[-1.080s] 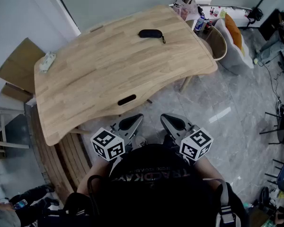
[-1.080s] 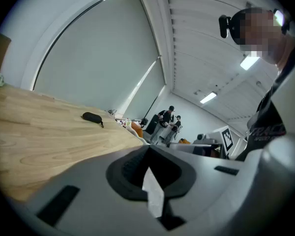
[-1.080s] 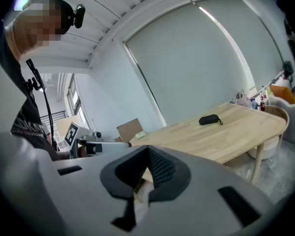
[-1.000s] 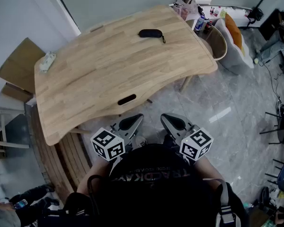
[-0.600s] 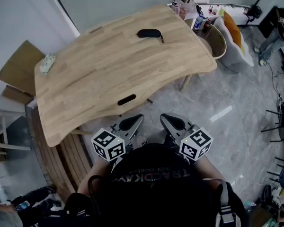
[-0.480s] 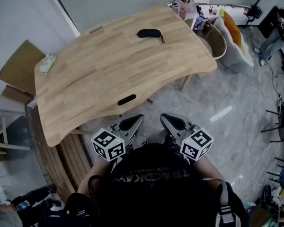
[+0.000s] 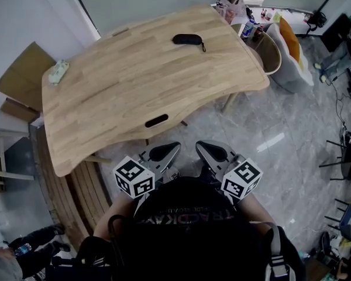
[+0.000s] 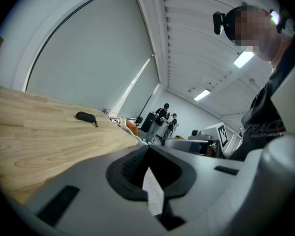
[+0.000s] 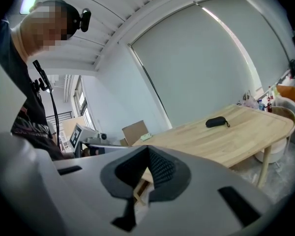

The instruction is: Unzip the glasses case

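The left gripper (image 7: 164,152) is held shut, its jaws pressed together with nothing between them, as is seen in the left gripper view (image 8: 148,151). The right gripper (image 7: 212,151) is likewise closed on nothing, its ribbed pads meeting in the right gripper view (image 9: 147,156). Both grippers are kept side by side close to the person's chest, above the grey marble floor (image 7: 281,127) and short of the near edge of the counter (image 7: 128,92). A marker cube is carried behind each: one on the left (image 7: 134,177), one on the right (image 7: 241,179).

The glasses case (image 7: 187,38) is found well apart from both grippers, lying flat near the far edge of the wooden counter, towards its right. It is black and oval, and a short pull cord (image 7: 203,47) is trailed from its right end. The case is seen zipped shut and untouched. In the left gripper view it is shown as a small dark shape (image 8: 85,116) far across the counter, and in the right gripper view it is set likewise on the far part of the boards (image 9: 216,122).

A dark slot (image 7: 157,121) is cut into the counter near its near edge. A small pale packet (image 7: 58,72) is laid at the far left corner, with a cardboard box (image 7: 20,78) just beyond it. A chair with an orange cushion (image 7: 289,40) is placed past the counter's right end.
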Demonstrator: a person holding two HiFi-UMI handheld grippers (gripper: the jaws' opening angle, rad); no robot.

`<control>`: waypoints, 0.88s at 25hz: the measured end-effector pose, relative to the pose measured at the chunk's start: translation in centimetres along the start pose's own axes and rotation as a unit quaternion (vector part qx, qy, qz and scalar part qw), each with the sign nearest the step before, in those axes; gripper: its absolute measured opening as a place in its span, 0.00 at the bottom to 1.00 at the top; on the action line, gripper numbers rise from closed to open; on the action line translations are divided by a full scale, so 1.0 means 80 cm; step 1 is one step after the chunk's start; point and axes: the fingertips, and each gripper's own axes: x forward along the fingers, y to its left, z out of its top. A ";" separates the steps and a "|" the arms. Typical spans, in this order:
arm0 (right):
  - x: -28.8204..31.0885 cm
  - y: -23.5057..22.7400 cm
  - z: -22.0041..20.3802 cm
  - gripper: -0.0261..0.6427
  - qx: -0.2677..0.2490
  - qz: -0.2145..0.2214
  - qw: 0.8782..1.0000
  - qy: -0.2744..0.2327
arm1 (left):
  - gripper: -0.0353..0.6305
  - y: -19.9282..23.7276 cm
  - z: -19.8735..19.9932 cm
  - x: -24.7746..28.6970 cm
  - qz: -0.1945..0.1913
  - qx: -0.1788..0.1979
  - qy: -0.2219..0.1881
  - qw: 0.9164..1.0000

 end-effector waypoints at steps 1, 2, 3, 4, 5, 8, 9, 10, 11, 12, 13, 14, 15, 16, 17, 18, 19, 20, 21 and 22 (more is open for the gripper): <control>0.000 -0.001 0.001 0.06 -0.001 0.000 1.000 -0.002 | 0.07 -0.001 0.000 0.000 -0.003 0.001 -0.001 1.000; 0.000 -0.001 0.001 0.06 -0.003 -0.001 1.000 -0.003 | 0.07 0.000 0.001 -0.001 -0.005 -0.001 -0.002 1.000; 0.001 -0.002 0.002 0.06 -0.005 -0.002 1.000 -0.003 | 0.07 0.002 0.001 -0.002 -0.003 -0.004 -0.003 1.000; 0.002 -0.002 0.002 0.06 -0.005 -0.002 1.000 -0.002 | 0.07 0.005 0.001 -0.003 0.000 -0.007 -0.003 1.000; 0.003 -0.002 0.003 0.06 -0.006 -0.002 1.000 -0.001 | 0.07 0.007 0.002 -0.004 0.004 -0.010 -0.003 1.000; 0.004 -0.002 0.005 0.06 -0.006 -0.004 1.000 -0.004 | 0.07 0.011 0.001 -0.006 0.012 -0.014 -0.006 1.000; 0.004 -0.002 0.006 0.06 -0.005 -0.005 1.000 -0.006 | 0.07 0.012 0.000 -0.008 0.014 -0.014 -0.006 1.000; 0.005 -0.002 0.008 0.06 -0.005 -0.005 1.000 -0.008 | 0.07 0.013 -0.001 -0.010 0.016 -0.014 -0.006 1.000; 0.006 -0.002 0.009 0.06 -0.004 -0.005 1.000 -0.010 | 0.07 0.015 -0.001 -0.012 0.019 -0.013 -0.006 1.000; 0.007 -0.002 0.009 0.06 -0.003 -0.004 1.000 -0.011 | 0.07 0.016 -0.001 -0.014 0.021 -0.012 -0.008 1.000; 0.008 -0.002 0.009 0.06 -0.001 -0.003 1.000 -0.012 | 0.07 0.017 -0.001 -0.016 0.024 -0.010 -0.009 1.000; 0.010 -0.001 0.009 0.06 0.000 -0.002 1.000 -0.011 | 0.07 0.018 -0.001 -0.018 0.025 -0.009 -0.010 1.000; 0.011 0.000 0.008 0.06 0.000 0.000 1.000 -0.009 | 0.07 0.018 -0.001 -0.019 0.026 -0.008 -0.012 1.000; 0.013 0.001 0.008 0.06 -0.002 0.001 1.000 -0.007 | 0.07 0.017 -0.001 -0.021 0.025 -0.007 -0.012 1.000; 0.015 0.002 0.008 0.06 -0.003 0.001 1.000 -0.005 | 0.07 0.017 -0.001 -0.022 0.025 -0.006 -0.013 1.000; 0.016 0.003 0.007 0.06 -0.004 0.000 1.000 -0.002 | 0.07 0.016 -0.002 -0.023 0.023 -0.005 -0.013 1.000; 0.018 0.003 0.006 0.06 -0.005 -0.001 1.000 0.001 | 0.07 0.016 -0.002 -0.024 0.023 -0.003 -0.013 1.000; 0.019 0.003 0.005 0.06 -0.006 -0.002 1.000 0.003 | 0.07 0.016 -0.003 -0.025 0.023 -0.003 -0.014 1.000; 0.021 0.004 0.004 0.06 -0.008 -0.001 1.000 0.005 | 0.07 0.018 -0.003 -0.026 0.025 -0.005 -0.016 1.000; 0.022 0.004 0.003 0.06 -0.008 -0.001 1.000 0.005 | 0.07 0.020 -0.004 -0.028 0.027 -0.007 -0.017 0.999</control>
